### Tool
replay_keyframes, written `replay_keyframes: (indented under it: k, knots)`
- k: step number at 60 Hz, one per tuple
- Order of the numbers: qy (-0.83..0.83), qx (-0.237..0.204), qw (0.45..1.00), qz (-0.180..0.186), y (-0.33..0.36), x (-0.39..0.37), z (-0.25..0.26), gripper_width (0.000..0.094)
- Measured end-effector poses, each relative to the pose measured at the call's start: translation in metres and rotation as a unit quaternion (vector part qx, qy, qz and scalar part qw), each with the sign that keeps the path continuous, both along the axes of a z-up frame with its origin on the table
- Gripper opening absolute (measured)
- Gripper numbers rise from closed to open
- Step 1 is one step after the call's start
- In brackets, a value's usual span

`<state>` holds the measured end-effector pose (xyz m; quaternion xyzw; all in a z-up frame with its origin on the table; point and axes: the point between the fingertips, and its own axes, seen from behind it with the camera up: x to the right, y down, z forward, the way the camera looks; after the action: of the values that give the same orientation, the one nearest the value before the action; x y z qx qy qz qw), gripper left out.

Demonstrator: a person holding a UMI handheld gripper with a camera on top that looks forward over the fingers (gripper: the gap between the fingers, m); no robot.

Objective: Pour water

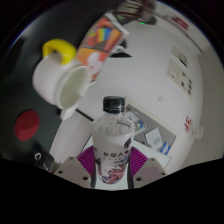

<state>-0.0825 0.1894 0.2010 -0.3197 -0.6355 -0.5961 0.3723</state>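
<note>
A clear plastic water bottle (113, 140) with a dark cap and a white printed label stands upright between my fingers. My gripper (112, 162) is shut on the bottle, its purple pads (143, 161) pressing on the label from both sides. A white mug (58, 75) lies tilted beyond the bottle to its left, its opening facing the bottle, with a yellow object (57, 48) on top of it. The white table (160, 60) lies below.
A colourful printed card or box (103, 38) lies beyond the mug. A small blue-and-white packet (152, 135) lies just right of the bottle. A white device with buttons (182, 75) sits far right. A dark round red-centred object (20, 128) sits off the table's left edge.
</note>
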Motion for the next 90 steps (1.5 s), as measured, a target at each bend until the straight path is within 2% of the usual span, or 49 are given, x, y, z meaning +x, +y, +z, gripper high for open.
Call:
replay_keyframes:
  k: [5,9,14,18,26,30,35,40,49,59,66,71,73,77,90]
  knots:
    - [0.123,0.000,0.992,0.002,-0.006,0.005,0.035,0.0410]
    - [0.262,-0.015,0.965,0.003,-0.013,0.007,0.064,0.0409]
    - [0.445,-0.033,0.895,-0.012,-0.018,0.017,0.084,0.0408]
    - [0.585,-0.068,0.808,-0.021,-0.024,0.032,0.086,0.0409]
    - [0.767,-0.135,0.623,-0.065,-0.029,0.042,0.037,0.0409]
    - [0.805,-0.154,0.566,-0.093,-0.029,0.055,-0.003,0.0410]
    - [0.827,-0.173,0.521,-0.118,-0.028,0.054,-0.053,0.0407]
    - [0.827,-0.183,0.512,-0.144,-0.025,0.064,-0.094,0.0408]
    - [0.835,-0.201,0.485,-0.164,-0.026,0.065,-0.146,0.0420]
    - [0.831,-0.187,0.507,-0.134,-0.030,0.063,-0.144,0.0425]
    - [0.829,-0.189,0.504,-0.150,-0.031,0.065,-0.146,0.0582]
    - [0.823,-0.195,0.495,-0.201,-0.040,0.072,-0.160,0.0856]
    - [0.823,-0.191,0.491,-0.211,-0.044,0.074,-0.160,0.0814]
    - [0.823,-0.184,0.490,-0.223,-0.057,0.077,-0.154,0.0856]
    - [0.825,-0.162,0.479,-0.250,-0.143,0.067,-0.107,0.0845]
